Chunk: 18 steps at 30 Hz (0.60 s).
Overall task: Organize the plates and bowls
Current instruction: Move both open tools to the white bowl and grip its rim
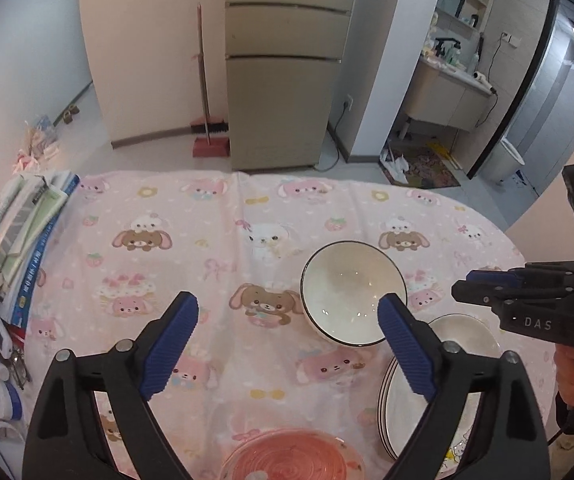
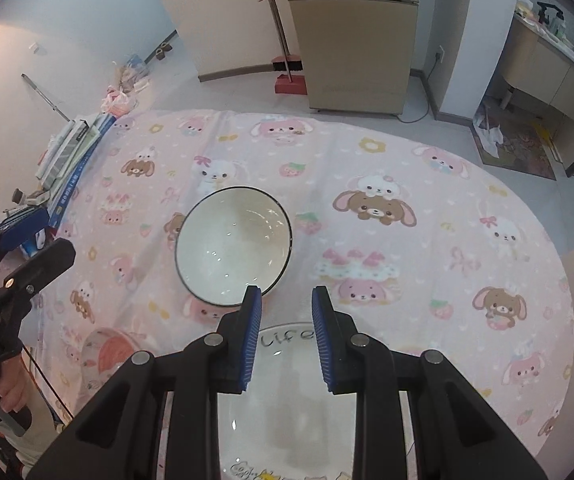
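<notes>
A white bowl with a dark rim (image 1: 347,292) (image 2: 231,248) stands upright and empty on the pink cartoon tablecloth (image 1: 191,240). To its near right is a stack of white plates (image 1: 403,412) with a smaller white dish (image 1: 467,336) on top. My left gripper (image 1: 287,304) hangs wide open over the cloth, left of the bowl, holding nothing. My right gripper (image 2: 287,294) hovers over a white plate with lettering (image 2: 287,400); its pads stand a narrow gap apart with nothing between them. A clear pink bowl (image 1: 291,460) (image 2: 111,352) sits at the near edge.
Stacked books and boxes (image 1: 27,232) and small clutter line the table's left side. A person's hand (image 1: 571,376) holds the right gripper's handle. Beyond the table's far edge stand a fridge (image 1: 283,92) and a broom with a red dustpan (image 1: 209,136).
</notes>
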Available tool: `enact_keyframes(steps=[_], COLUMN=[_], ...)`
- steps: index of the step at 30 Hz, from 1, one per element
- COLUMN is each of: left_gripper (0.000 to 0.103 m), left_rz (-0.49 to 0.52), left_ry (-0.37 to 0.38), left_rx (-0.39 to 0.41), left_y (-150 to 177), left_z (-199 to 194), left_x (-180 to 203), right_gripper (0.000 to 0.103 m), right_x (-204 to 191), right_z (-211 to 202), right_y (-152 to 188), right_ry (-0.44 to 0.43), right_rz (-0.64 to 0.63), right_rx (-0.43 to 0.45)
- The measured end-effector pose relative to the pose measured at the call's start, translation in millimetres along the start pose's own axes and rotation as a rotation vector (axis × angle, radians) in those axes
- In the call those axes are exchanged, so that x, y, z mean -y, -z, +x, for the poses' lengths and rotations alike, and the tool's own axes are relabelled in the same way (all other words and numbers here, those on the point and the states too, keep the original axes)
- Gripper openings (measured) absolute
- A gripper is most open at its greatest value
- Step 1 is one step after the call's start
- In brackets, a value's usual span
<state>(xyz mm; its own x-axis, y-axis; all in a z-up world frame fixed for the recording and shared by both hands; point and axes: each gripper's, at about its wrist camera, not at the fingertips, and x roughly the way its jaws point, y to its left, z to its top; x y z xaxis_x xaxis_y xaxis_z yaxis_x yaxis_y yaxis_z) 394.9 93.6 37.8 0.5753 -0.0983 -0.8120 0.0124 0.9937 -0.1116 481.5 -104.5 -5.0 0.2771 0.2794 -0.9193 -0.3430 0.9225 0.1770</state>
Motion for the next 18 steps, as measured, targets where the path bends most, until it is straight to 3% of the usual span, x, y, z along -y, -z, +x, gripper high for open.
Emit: enact_keyframes(steps=[5, 7, 12, 16, 18], left_gripper=[0.090, 0.084, 0.053, 0.051, 0.044], left_rz=[-0.020, -0.026, -0.040, -0.057, -0.067], left_ry=[0.005, 0.009, 0.024, 0.061, 0.064], left_rx=[-0.078, -0.099, -0.170, -0.227, -0.251], left_y=[-8.9, -11.3, -12.3, -13.0, -13.1], left_z=[31.0, 41.6, 69.0, 92.0, 101.6], left_x=[-2.0, -3.5, -6.3, -6.1, -5.6], right_gripper=[0.028, 0.028, 0.028, 0.028, 0.028], right_x=[1.2, 1.7, 0.8, -3.7, -5.8], right_z=[26.0, 34.1, 56.1, 71.0, 78.7], right_y=[-17.1, -23.1, -32.8, -36.1, -38.2], right_ry=[0.009, 0.012, 0.028, 0.032, 0.044], right_rz=[-0.010, -0.013, -0.029, -0.047, -0.054], right_rx=[-0.038, -0.048, -0.084, -0.107, -0.115])
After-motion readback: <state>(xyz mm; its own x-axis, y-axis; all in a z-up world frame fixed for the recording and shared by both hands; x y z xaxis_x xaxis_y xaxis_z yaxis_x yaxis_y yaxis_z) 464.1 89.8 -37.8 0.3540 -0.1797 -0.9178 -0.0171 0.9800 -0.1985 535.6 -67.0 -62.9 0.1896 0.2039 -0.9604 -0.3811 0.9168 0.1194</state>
